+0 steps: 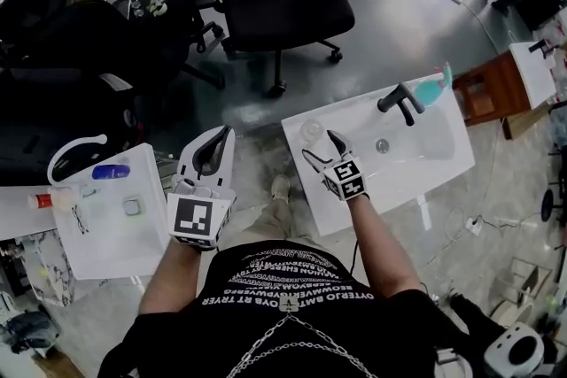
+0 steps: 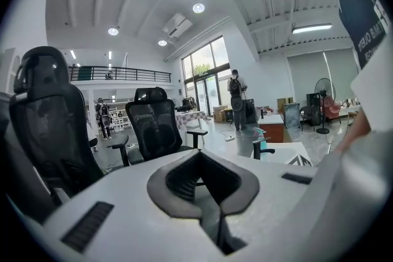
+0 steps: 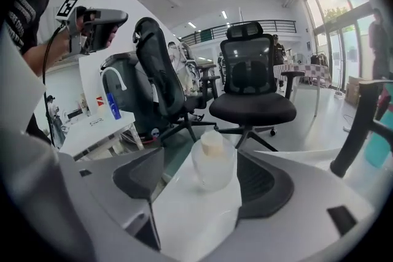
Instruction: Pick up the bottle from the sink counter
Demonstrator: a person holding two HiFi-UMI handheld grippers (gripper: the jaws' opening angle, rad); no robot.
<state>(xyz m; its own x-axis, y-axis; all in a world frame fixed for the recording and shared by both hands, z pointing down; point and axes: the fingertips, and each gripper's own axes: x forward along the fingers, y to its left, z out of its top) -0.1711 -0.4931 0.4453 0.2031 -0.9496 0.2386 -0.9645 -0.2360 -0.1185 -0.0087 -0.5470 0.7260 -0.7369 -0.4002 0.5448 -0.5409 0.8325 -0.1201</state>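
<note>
Between the wide-spread jaws of the right tool point(image 1: 320, 150), its own view is showing a translucent bottle point(image 3: 213, 162) standing on the sink bench point(image 1: 354, 204); the left tool point(image 1: 215, 150) is hovering closed and empty.

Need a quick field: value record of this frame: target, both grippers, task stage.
target: translucent bottle, upright on the sink counter, near a corner
right gripper: open, fingers either side of the bottle, not closed on it
left gripper: shut, empty, off to the side of the counter
faucet: black, at the basin beyond the bottle
stage: bottle not yet gripped or lifted
</note>
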